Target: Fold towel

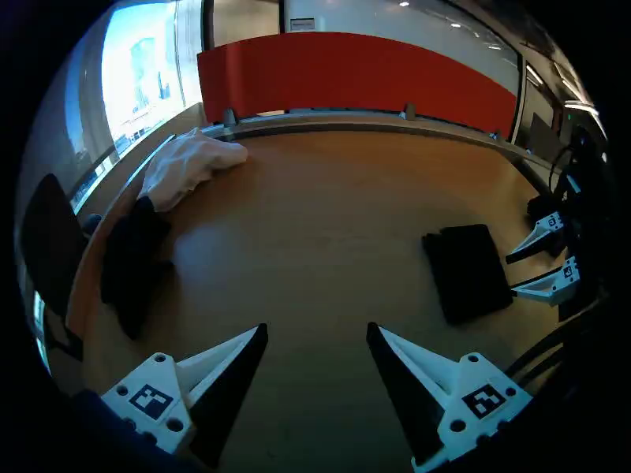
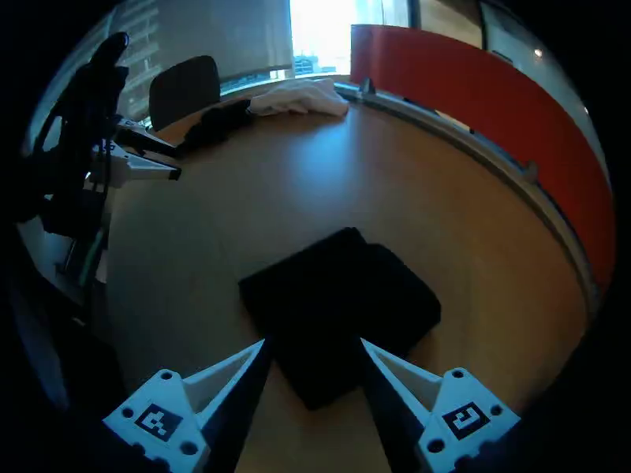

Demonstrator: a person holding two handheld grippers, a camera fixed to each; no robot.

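A folded black towel [image 2: 339, 303] lies flat on the wooden table [image 2: 442, 205]. My right gripper [image 2: 314, 344] stands open just above its near edge, and nothing is pinched between the fingers. In the left gripper view the same folded towel [image 1: 469, 272] lies to the right, with the right gripper [image 1: 511, 276] at its far side. My left gripper [image 1: 315, 331] is open over bare table, holding nothing. It also appears at the upper left of the right gripper view as the left gripper [image 2: 177, 163], held by a dark-sleeved arm.
A crumpled white towel [image 1: 189, 162] and a crumpled dark cloth [image 1: 134, 260] lie near the table's window-side edge. A red partition [image 1: 355, 75] runs along the far edge. A dark chair [image 2: 185, 87] stands beyond the table by the window.
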